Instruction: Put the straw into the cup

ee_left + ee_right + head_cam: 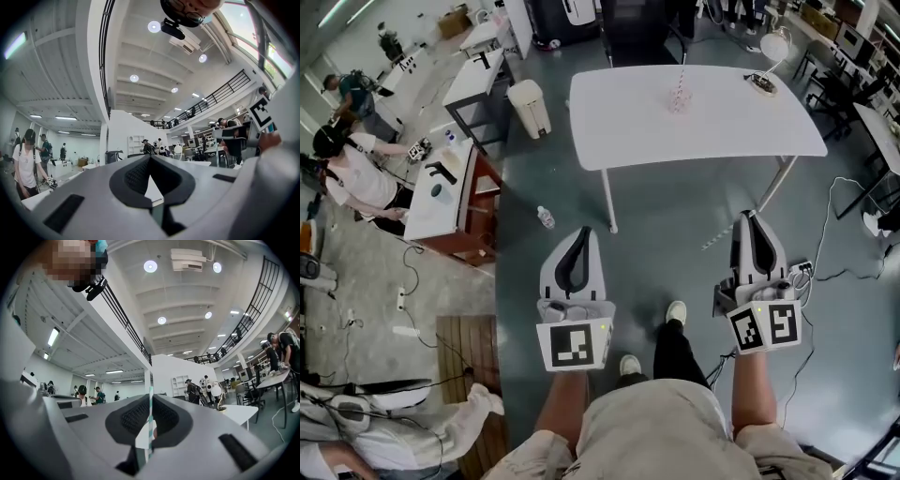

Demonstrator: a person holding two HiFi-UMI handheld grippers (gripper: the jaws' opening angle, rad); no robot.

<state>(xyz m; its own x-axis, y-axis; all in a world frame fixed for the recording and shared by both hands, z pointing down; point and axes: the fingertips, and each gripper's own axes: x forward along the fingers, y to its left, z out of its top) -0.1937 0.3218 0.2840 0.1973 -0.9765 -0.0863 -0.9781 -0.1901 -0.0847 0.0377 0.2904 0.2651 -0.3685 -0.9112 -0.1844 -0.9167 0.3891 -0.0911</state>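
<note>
1. Noted right gripper point(151, 398) clenched on the striped straw point(150, 420), pinched between its jaws.
2. Found left gripper point(150, 158) closed, holding nothing.
3. Logged cup point(678, 97) on white surface point(619, 122), well apart from the 2 grippers.

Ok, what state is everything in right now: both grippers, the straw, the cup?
Left gripper: shut, nothing in it.
Right gripper: shut on the straw.
Straw: clamped across the jaws, not yet in the cup.
Cup: upright on the white table, away from both grippers.
</note>
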